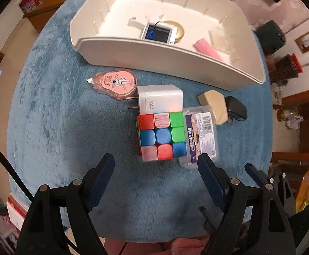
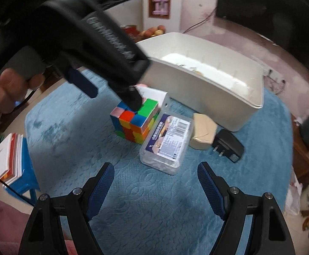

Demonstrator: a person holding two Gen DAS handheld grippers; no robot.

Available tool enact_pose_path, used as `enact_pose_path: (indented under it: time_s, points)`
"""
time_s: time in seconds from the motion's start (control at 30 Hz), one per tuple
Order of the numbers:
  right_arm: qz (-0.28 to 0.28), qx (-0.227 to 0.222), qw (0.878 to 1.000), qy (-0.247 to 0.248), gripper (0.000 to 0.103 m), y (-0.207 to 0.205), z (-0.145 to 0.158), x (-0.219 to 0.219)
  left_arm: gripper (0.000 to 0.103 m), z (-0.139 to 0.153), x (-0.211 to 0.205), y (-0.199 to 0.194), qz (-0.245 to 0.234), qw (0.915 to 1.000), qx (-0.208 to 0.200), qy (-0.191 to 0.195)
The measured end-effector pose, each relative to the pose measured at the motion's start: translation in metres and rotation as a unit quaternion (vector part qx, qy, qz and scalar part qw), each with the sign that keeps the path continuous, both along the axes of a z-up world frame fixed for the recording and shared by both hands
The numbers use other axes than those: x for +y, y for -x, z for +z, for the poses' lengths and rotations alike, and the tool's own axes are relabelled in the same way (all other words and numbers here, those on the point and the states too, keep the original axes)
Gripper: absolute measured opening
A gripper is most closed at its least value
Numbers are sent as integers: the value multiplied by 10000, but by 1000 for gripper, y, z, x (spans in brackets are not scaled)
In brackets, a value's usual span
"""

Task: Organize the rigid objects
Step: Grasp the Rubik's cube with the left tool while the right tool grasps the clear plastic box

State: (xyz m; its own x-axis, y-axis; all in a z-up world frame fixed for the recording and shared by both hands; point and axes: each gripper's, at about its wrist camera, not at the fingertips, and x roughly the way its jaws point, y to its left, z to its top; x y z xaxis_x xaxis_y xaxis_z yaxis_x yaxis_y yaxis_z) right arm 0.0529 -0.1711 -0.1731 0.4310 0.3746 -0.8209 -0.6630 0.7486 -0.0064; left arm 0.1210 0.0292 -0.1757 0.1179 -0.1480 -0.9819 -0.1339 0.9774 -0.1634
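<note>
A scrambled puzzle cube [image 1: 161,136] [image 2: 135,121] stands on the blue cloth. My left gripper [image 1: 156,161] [image 2: 114,99] hangs open just above it, pointing steeply down, with nothing between its fingers. A clear labelled plastic box [image 1: 201,133] [image 2: 167,142] lies against the cube's right side. My right gripper [image 2: 156,167] is open and empty, just short of that box. Around them lie a white 80W charger [image 1: 160,98], a pink tape dispenser [image 1: 115,82], a beige adapter [image 2: 203,131] and a black plug [image 2: 228,145]. Behind stands a white bin [image 1: 154,59] [image 2: 207,97].
Inside the bin are a small screen device [image 1: 157,33], a gold disc and a pink item [image 1: 208,48]. A hand [image 2: 3,93] grips the left tool. Books on a blue stool [image 2: 12,157] stand beyond the table's left edge. Bare cloth [image 2: 154,201] lies near me.
</note>
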Motion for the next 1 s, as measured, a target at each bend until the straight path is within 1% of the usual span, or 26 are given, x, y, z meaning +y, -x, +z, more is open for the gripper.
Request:
enact_pose_path:
  time_s: [0.13,0.27,0.4,0.53,0.67,0.83,1.0]
  points:
    - [178,203,9996,28,81,-8,-14,4,83,-12,-3,-10,118,9996,266,-53]
    - [245,356,9991,7,81,-17,-24,5,83,-23,-4,-19,137,9984,533,-139]
    - [259,574,9980,-97,81,-31,-35,4,83,-33,-4,-28,172,9970,742,-165]
    - [270,658,9972,-210,81,-41,-43,3,83,-42,-3,-36,167,9955,912,-175]
    - [279,797,9962,-227,81,-50,-53,5,83,-51,-1,-42,289,9938,1039,-255]
    - [309,875,9953,-283,81,-55,-59,7,83,-55,6,-49,590,9926,1064,0]
    - [273,806,9958,-340,82,-59,-62,11,83,-56,15,-57,713,9918,1056,82]
